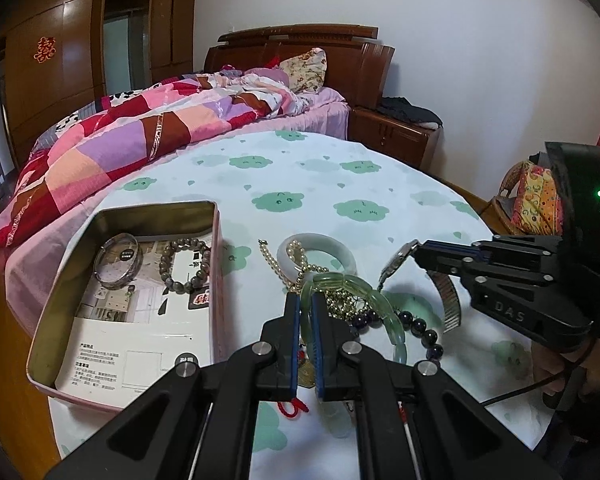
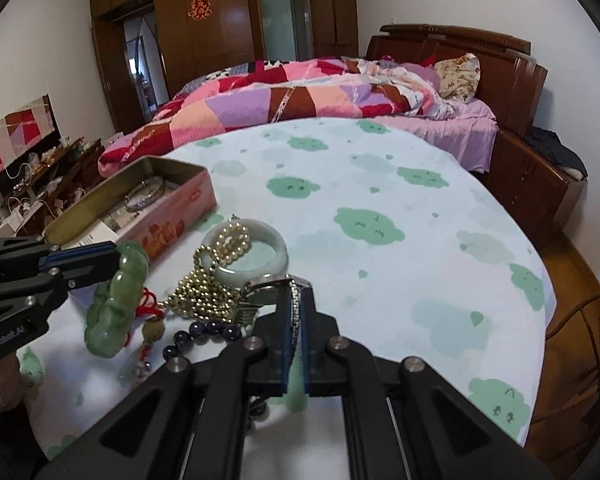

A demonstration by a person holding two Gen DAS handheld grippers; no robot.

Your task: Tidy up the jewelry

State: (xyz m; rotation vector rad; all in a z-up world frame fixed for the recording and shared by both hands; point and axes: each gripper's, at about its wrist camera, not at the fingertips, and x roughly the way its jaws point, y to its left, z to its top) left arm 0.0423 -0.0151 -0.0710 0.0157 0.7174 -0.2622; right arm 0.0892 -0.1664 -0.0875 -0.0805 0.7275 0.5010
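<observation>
Left tool (image 1: 306, 300) is clamped narrow on the green bracelet (image 1: 352, 284), raised at the near edge of the jewelry pile on the counter (image 1: 340, 184). Right tool (image 2: 296, 296) is closed on the watch (image 2: 274, 286), gripping the metal band; in the left view the case tilts up and the band hangs loose below.

The tin (image 1: 56, 300) stands left of the pile and holds a bangle (image 1: 118, 258) and a bead bracelet (image 1: 184, 264). The pale jade bangle (image 2: 246, 256), pearl strand (image 2: 234, 240), gold bead chain (image 2: 206, 296) and dark beads (image 2: 216, 328) remain on the cloth, overlapping.

Assessment: the green bracelet is rigid, smooth, probably slippery and chip-prone; hold across one segment. The watch is moderately heavy with a flexible band; gripping near the case limits swing. Chains may snag on lifted pieces.
</observation>
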